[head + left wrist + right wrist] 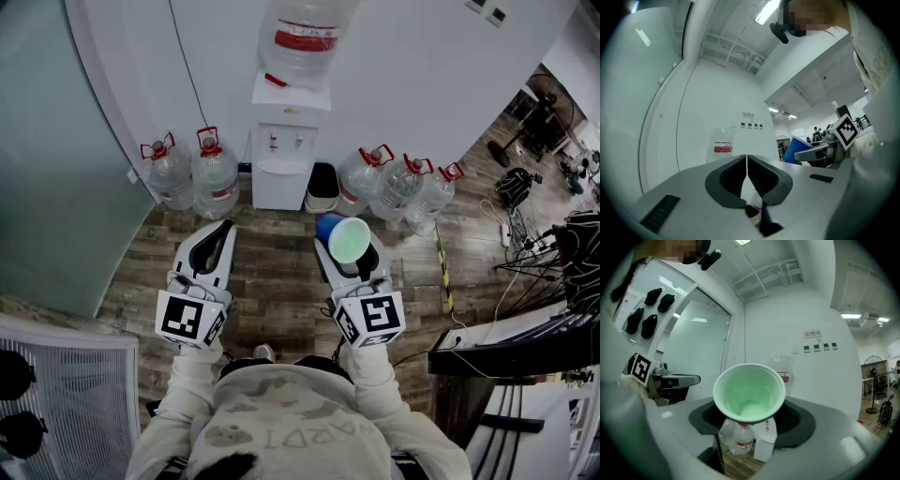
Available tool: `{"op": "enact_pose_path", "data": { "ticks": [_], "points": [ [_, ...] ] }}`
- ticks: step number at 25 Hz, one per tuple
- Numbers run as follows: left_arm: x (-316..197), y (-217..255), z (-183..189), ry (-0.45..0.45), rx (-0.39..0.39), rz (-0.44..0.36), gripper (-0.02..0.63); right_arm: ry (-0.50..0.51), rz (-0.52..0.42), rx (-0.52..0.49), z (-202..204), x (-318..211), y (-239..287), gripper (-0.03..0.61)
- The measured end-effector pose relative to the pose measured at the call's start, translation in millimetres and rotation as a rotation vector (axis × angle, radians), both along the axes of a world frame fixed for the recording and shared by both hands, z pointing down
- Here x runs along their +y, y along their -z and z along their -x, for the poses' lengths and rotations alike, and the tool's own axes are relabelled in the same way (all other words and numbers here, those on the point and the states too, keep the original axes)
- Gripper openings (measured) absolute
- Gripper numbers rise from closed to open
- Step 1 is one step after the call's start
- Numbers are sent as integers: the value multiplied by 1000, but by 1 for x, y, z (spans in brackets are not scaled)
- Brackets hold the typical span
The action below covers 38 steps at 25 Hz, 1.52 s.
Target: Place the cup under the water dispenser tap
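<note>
A cup (pixel 345 239), blue outside and pale green inside, lies level in my right gripper (pixel 347 251), which is shut on it, the jaws standing wide around its body. In the right gripper view the cup's mouth (pixel 749 392) faces the camera and hides most of the white water dispenser (pixel 765 441) behind it. The dispenser (pixel 284 155) stands against the wall ahead with a large bottle (pixel 302 37) on top and two taps (pixel 286 141). My left gripper (pixel 223 230) is level beside the right one, shut (pixel 746 160) and empty.
Big water jugs stand on the wooden floor left (pixel 192 173) and right (pixel 394 183) of the dispenser. A black bin (pixel 322 187) sits right beside it. A glass partition (pixel 56 169) runs along the left; cables and a desk (pixel 525 253) crowd the right.
</note>
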<state>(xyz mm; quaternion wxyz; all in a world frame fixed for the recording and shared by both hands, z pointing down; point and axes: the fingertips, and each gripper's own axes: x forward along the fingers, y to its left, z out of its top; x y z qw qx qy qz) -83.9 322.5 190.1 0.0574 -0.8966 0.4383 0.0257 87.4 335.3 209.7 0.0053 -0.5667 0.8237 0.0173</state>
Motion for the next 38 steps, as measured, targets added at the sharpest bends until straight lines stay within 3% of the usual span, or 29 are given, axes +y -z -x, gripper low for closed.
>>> {"op": "enact_pose_path", "data": {
  "ticks": [16, 26, 38],
  "points": [
    [1, -1, 3, 9, 16, 4, 5, 8, -5, -4, 4, -2, 2, 302],
    [-20, -3, 3, -42, 23, -1, 5, -21, -2, -17, 12, -18, -1, 304],
    [-92, -18, 4, -27, 17, 24, 5, 3, 12, -29, 12, -100, -16, 304]
  ]
}}
